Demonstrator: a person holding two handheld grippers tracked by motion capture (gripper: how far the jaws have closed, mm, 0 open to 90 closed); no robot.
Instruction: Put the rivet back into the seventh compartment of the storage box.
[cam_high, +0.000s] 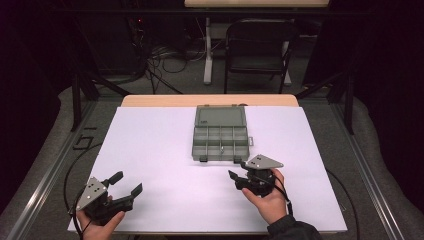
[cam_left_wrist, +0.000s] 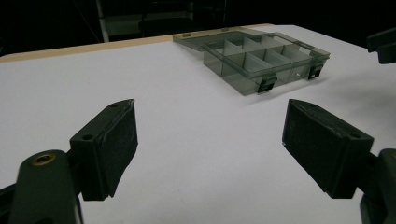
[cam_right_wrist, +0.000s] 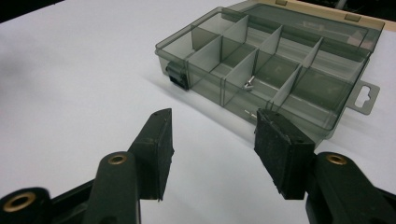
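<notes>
Right gripper (cam_high: 239, 175) sits just in front of the organizer box (cam_high: 220, 143), at its near right corner, jaws apart w/ nothing between them. In the right gripper view the pads (cam_right_wrist: 281, 151) frame the box's near wall; right pad overlaps that wall in the pic, can't tell if it's actually touching. Left gripper (cam_high: 126, 184) is well apart from the box, down by the near left corner of the white sheet (cam_high: 150, 150), jaws spread wide, also empty.

Lots of open white surface btwn the left gripper and the box. Box sits past mid-table toward the far edge, where a strip of wooden table (cam_high: 150, 100) shows beyond the sheet.

Box is smoky clear plastic, lid (cam_high: 220, 115) flipped open and lying flat toward the far side. Long axis runs left-right across the table, two black latches (cam_high: 204, 158) face the person, hang tab (cam_right_wrist: 365, 98) sticks off the box's right end. Dividers split it into small compartments; one near-row middle compartment holds a small silver screw (cam_right_wrist: 249, 84). Beyond the table: folding chair (cam_high: 260, 47) and cables on the floor.
</notes>
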